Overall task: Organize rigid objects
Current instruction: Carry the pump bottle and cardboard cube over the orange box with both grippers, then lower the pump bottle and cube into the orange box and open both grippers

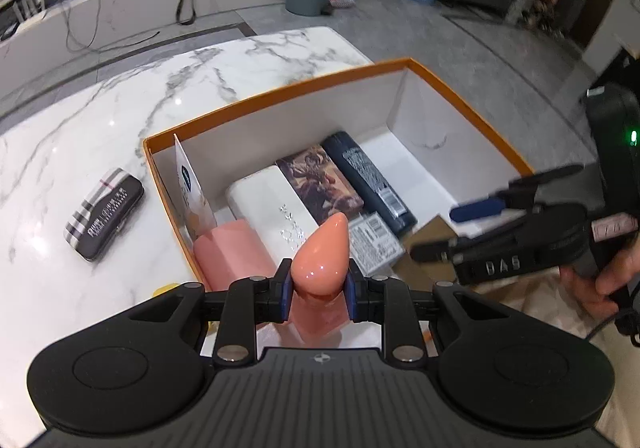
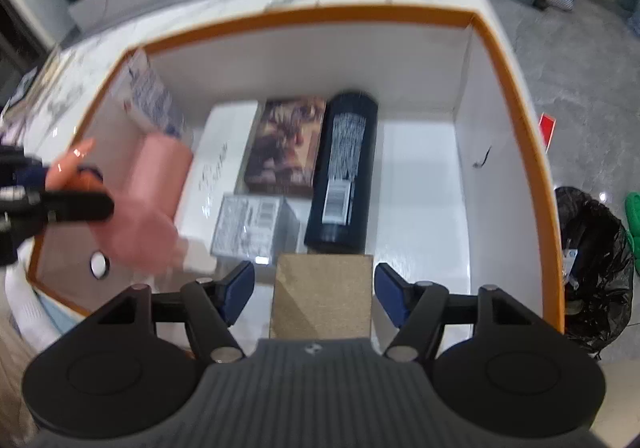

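An orange-rimmed white box sits on the marble table. Inside lie a pink block, a white box, a picture box, a dark bottle, a small grey-labelled pack and a brown cork block. My left gripper is shut on a glossy pink teardrop-capped bottle over the box's near left part. My right gripper is open, its fingers on either side of the cork block.
A plaid-patterned case lies on the table left of the box. A card leans against the box's left wall. A black bin bag stands on the floor to the right.
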Demonstrator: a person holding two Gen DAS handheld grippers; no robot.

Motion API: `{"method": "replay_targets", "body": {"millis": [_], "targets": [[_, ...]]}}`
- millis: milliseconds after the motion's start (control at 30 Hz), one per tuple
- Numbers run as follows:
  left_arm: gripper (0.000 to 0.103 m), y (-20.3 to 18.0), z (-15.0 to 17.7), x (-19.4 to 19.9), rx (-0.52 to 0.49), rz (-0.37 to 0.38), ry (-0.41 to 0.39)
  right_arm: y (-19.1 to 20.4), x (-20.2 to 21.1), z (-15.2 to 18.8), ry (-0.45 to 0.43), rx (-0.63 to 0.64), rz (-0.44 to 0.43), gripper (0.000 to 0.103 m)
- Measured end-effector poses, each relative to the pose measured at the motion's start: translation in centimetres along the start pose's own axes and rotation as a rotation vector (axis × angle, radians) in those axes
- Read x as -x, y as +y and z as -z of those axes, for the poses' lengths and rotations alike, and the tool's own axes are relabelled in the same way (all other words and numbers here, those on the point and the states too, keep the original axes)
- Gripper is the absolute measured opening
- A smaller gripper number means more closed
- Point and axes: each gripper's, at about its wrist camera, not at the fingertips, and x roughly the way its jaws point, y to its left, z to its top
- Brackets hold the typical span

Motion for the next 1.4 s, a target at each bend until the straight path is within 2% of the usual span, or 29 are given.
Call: {"method": "replay_targets", "body": {"millis": [200, 267, 567, 900, 967, 1133, 1200, 1300, 1400], "targets": [[0.028, -0.5, -0.1, 0.7, -0.094, -0.018, 0.091, 1.3, 1.2, 1.4, -0.188, -0.103, 0.036, 0.069], [0.028, -0.5, -0.2, 0.4, -0.095, -0.029, 0.134, 1.8, 1.2, 1.4, -0.214, -0.116, 0.006, 0.069], [0.028, -1.2, -0.6, -1.6, -0.1, -0.073, 0.25, 1.2, 0.1, 1.3, -0.255, -0.173, -0.077, 0.069], [0.03, -1.6, -0.3, -2.9, -0.097, -0.117, 0.309, 1.3, -0.1, 1.6, -0.27, -0.149, -0.073, 0.07], [0.035, -1.7, -0.2, -2.9, -0.11, -0.142, 0.307, 1.4, -0.1, 1.6, -0.269, -0.145, -0.07, 0.07], [0.035, -1.8, -0.1, -2.4, -0.098, -0.14, 0.298, 1.5, -0.2, 1.7, -0.266, -0.138, -0.058, 0.07], [0.039, -1.8, -0.1, -1.9, -0.093, -0.14, 0.281, 1.5, -0.2, 1.7, -0.267, -0.137, -0.06, 0.07], [0.044, -1.7, -0.2, -0.3, -0.077, -0.123, 0.224, 1.6, -0.2, 1.7, -0.271, -0.136, -0.061, 0.07], [0.045, -1.0, -0.3, 2.0, -0.047, -0.084, 0.129, 1.5, 0.1, 1.9, -0.292, -0.138, -0.061, 0.07]]}}
